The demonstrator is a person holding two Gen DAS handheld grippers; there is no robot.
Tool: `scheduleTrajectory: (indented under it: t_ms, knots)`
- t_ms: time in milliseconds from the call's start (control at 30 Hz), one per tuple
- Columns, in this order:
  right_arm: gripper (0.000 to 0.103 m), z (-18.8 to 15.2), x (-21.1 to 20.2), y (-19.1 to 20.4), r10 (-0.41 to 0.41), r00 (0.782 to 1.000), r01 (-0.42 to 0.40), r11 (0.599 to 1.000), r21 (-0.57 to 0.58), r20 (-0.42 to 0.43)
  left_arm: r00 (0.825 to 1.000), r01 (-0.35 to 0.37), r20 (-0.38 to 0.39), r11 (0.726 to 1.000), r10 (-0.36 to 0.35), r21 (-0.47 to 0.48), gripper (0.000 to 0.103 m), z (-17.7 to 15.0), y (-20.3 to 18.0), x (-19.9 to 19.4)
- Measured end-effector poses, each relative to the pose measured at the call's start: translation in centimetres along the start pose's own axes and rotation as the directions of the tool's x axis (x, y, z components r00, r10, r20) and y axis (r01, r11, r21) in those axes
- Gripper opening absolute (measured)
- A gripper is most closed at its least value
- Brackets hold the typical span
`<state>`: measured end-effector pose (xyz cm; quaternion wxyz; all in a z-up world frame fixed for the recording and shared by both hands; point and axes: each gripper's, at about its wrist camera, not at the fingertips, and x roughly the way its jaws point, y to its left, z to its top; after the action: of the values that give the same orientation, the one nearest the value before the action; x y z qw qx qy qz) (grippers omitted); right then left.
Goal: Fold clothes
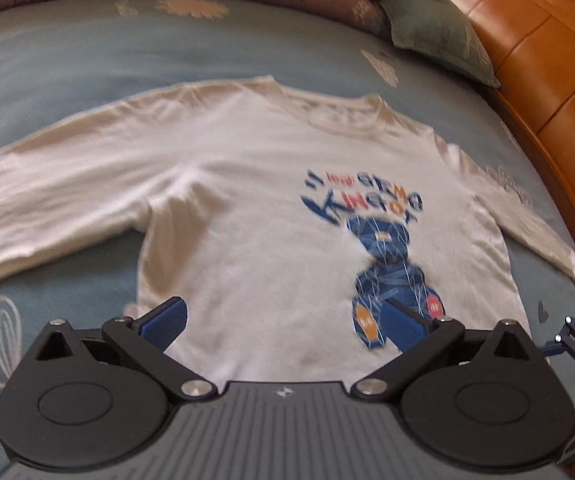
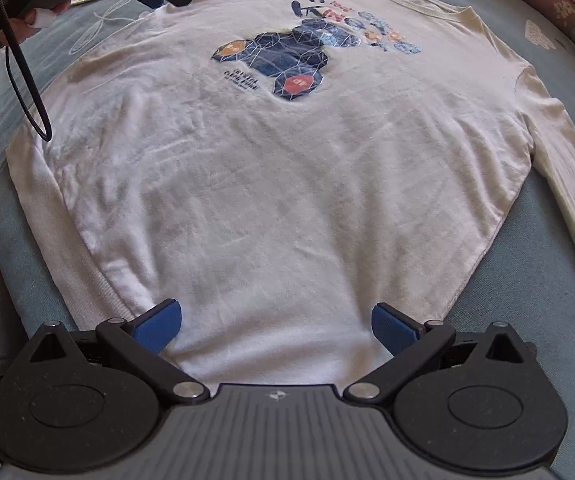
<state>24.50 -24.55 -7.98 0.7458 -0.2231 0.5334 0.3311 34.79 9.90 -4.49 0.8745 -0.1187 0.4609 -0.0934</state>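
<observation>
— Surface?
— Blue floral bedspread (image 1: 67,60), wooden headboard (image 1: 547,80) right. My left gripper (image 1: 287,320) and right gripper (image 2: 277,322) gape empty.
— Shirt?
— White shirt (image 2: 287,180) flat, collar away, sleeves spread sideways.

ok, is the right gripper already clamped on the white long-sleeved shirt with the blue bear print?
No: the right gripper hangs with its blue fingers spread wide over the white long-sleeved shirt, no fabric pinched between them.
</observation>
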Motion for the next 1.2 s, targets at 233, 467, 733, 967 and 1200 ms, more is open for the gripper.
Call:
scheduleTrajectory:
  t_ms: [233,467,733,967,1200]
  knots:
    - [0.103,6.9,0.6,0.5,-0.051,0.998,0.052,0.998,-0.037,0.039,0.982,-0.120,0.134,0.985,0.137,-0.125,0.102,5.2,8.5,1.0]
    - [0.103,14.7,3.3,2.1,-0.021,0.994,0.013,0.997,0.078,0.107,0.978,-0.172,0.075,0.954,0.195,-0.244,0.102,2.4,14.4,1.5]
    - [0.103,19.9,7.7,3.6,-0.032,0.996,0.017,0.983,0.184,0.082,0.982,-0.146,0.100,0.977,0.163,-0.156,0.102,2.9,15.2,-0.4]
    - [0.103,19.7,8.8,4.8,-0.115,0.990,0.098,0.978,0.184,0.086,0.985,0.030,0.170,0.990,-0.006,-0.140,0.102,8.0,12.3,4.7]
    - [0.103,19.4,8.7,4.8,-0.121,0.987,0.101,0.978,0.184,0.102,0.983,0.041,0.182,0.989,-0.015,-0.140,0.102,9.6,11.8,6.7]
